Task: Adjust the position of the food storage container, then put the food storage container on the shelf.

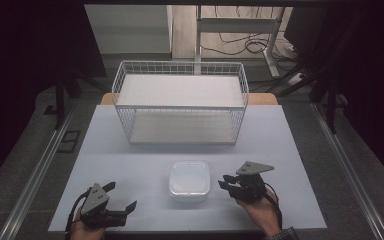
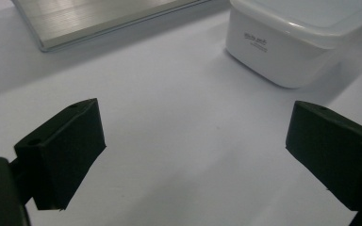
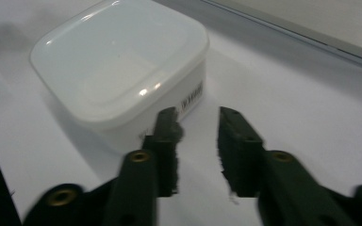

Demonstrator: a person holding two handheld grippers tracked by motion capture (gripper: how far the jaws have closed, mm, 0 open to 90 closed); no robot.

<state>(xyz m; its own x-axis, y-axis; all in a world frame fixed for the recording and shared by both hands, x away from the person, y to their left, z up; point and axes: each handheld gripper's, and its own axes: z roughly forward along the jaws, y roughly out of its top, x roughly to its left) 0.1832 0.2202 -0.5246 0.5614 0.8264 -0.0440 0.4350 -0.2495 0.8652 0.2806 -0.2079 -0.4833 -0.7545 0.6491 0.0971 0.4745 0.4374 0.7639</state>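
Note:
A white square container [image 1: 189, 180] with a fitted lid stands on the pale table [image 1: 130, 155] at the front middle. My left gripper [image 1: 123, 195] rests near the front left edge, apart from the container, with its jaws wide open and nothing between them. In the left gripper view [image 2: 195, 141] the container [image 2: 283, 47] stands ahead to the upper right. My right gripper [image 1: 223, 181] sits just right of the container. In the right gripper view its jaws [image 3: 195, 125] stand a narrow gap apart and hold nothing, the left fingertip [image 3: 167, 122] close to the container's [image 3: 118, 61] side wall.
A white wire rack [image 1: 180, 66] with an upper and a lower shelf stands at the back middle of the table, and its base edge [image 2: 99, 21] shows in the left gripper view. A table frame and cables lie on the floor beyond.

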